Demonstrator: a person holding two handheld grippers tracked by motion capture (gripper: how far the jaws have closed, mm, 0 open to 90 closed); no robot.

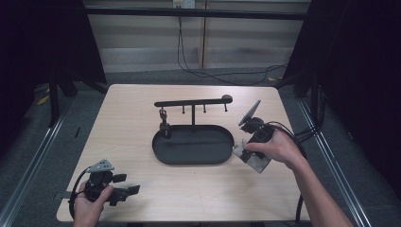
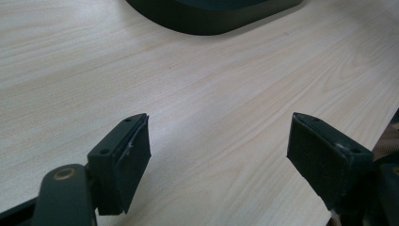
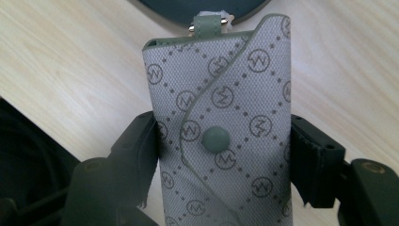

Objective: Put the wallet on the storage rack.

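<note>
A grey key case (image 3: 221, 94) with a monogram pattern, green edging and a green snap stands upright between the jaws of my right gripper (image 3: 221, 141), which is shut on its sides. From above, the right gripper (image 1: 246, 153) holds the case (image 1: 255, 163) just off the right end of a black oval tray (image 1: 194, 161). A black hook rack (image 1: 193, 101) rises behind the tray, and a small dark item (image 1: 164, 124) hangs from its left hook. My left gripper (image 1: 126, 184) rests at the table's near left corner, open and empty (image 2: 219, 136).
The tray's edge (image 2: 207, 19) lies ahead of the left gripper across bare light wood. The table's right edge is near the right hand. Cables trail over the floor behind the table, and dark curtains and metal rails flank both sides.
</note>
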